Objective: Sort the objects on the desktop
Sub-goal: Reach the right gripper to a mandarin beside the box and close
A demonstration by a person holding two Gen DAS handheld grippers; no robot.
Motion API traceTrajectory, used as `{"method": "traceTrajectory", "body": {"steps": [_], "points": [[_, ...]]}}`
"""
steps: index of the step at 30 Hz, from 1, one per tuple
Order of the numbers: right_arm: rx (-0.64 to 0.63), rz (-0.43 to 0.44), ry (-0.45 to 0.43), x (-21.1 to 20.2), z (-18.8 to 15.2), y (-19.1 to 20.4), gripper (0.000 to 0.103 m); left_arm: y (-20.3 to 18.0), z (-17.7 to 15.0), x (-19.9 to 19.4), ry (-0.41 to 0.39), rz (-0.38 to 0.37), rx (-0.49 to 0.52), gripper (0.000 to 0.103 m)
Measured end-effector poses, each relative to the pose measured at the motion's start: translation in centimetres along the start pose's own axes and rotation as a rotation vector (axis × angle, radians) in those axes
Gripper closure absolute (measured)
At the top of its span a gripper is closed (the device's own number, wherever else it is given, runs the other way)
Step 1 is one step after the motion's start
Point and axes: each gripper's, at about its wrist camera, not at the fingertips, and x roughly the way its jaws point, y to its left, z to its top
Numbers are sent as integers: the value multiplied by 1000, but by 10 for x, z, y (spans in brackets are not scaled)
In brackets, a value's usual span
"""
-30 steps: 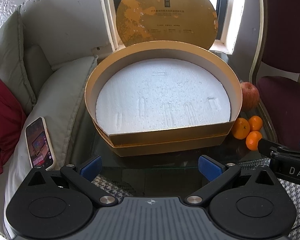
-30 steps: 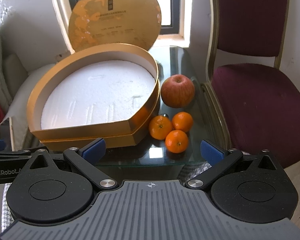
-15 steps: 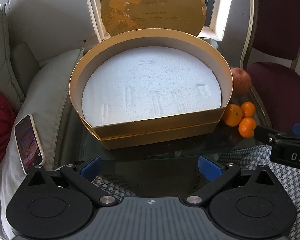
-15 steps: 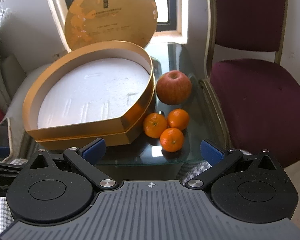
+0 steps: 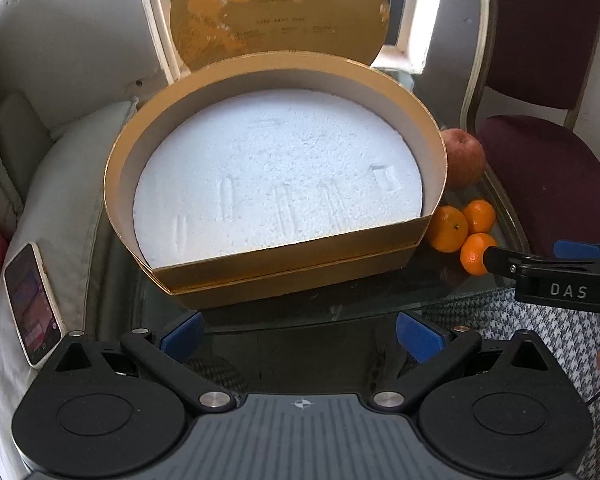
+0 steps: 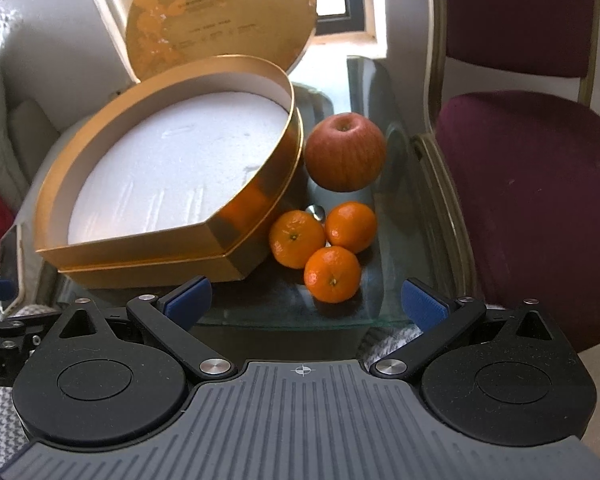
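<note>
A gold box [image 5: 284, 264] [image 6: 148, 256] lined with white foam [image 5: 276, 184] stands on the glass table [image 6: 364, 304], its round lid [image 5: 280, 12] [image 6: 220, 20] propped upright behind. Right of the box lie a red apple [image 6: 344, 152] [image 5: 462, 158] and three mandarins [image 6: 332, 276] [image 5: 446, 229]. My left gripper [image 5: 298, 334] is open at the table's near edge, in front of the box. Also open and holding nothing, my right gripper [image 6: 306, 300] hovers just short of the nearest mandarin. Its side shows at the right of the left wrist view.
A phone [image 5: 32, 304] with a lit screen lies on a pale cushion [image 5: 60, 200] left of the table. A dark red chair [image 6: 532, 184] [image 5: 548, 160] stands close on the right. Houndstooth cloth [image 5: 560, 336] shows below the table edge. A window is behind the lid.
Both grippers have moved forward toward the table, so the box and fruit look bigger. The right one has come closer to the mandarins. Nothing was picked up.
</note>
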Motion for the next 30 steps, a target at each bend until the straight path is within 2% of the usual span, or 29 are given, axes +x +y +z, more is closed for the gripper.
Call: {"method": "traceTrajectory", "body": {"steps": [4,8,10,18,22,25,30], "points": [[-43,-18,1,13,4,-2,0,0,5,7,12,25,4,1],[-64,-45,14,25,5,-3,12,2,7,14,14,54,-9,3],[-69,-57,36,33,6,-4,13,3,8,18,26,70,-7,5],[-95,-83,142,61,5,-3,23,1,12,30,46,25,20,7],[-101,-96,148,68,6,-3,26,0,12,32,24,6,22,6],[-98,-96,151,72,8,-4,32,1,14,32,14,-6,15,6],[-100,-87,159,79,9,-7,33,-1,17,34,23,24,23,8]]}}
